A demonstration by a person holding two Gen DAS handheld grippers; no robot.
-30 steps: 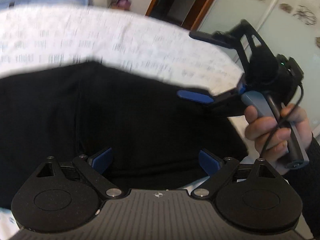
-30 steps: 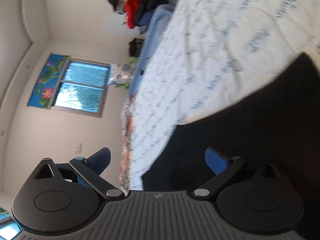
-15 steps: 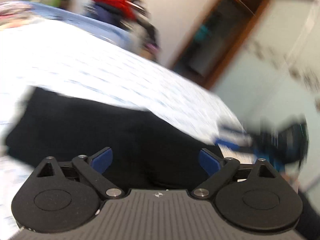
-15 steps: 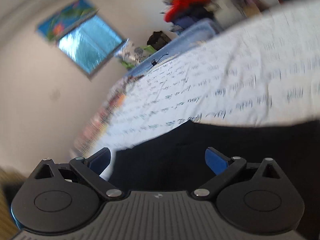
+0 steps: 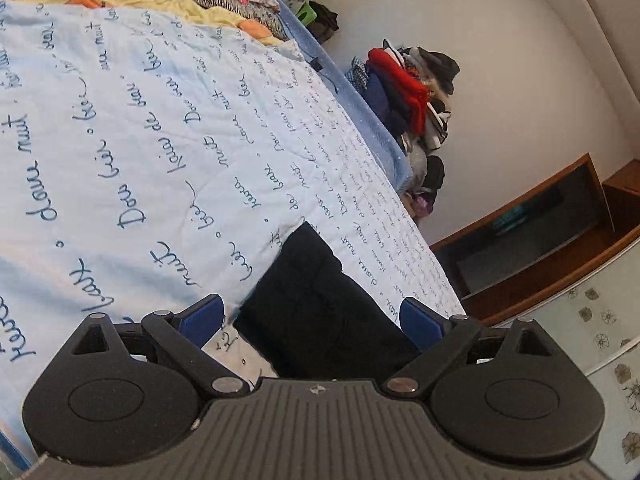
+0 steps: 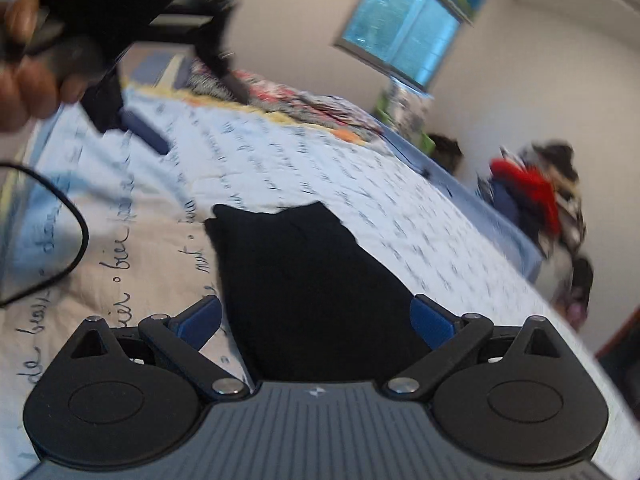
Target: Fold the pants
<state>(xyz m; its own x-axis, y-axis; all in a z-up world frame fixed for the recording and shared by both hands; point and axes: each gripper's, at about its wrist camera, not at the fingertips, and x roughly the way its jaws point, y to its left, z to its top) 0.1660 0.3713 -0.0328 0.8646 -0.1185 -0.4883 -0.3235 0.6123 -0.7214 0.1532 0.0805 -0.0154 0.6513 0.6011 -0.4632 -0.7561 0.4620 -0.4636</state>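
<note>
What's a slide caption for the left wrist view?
Open left gripper poised over black pants lying on a script-print bedspread, clothes pile behind.

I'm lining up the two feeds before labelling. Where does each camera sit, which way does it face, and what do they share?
Left wrist: sits behind the left gripper, jaws open; faces along the bed to the clothes pile.
Right wrist: sits behind the right gripper, jaws open; faces across the bed toward the window; a hand holding the other gripper shows top left, blurred.
Shared: black pants, bed, clothes pile.
</note>
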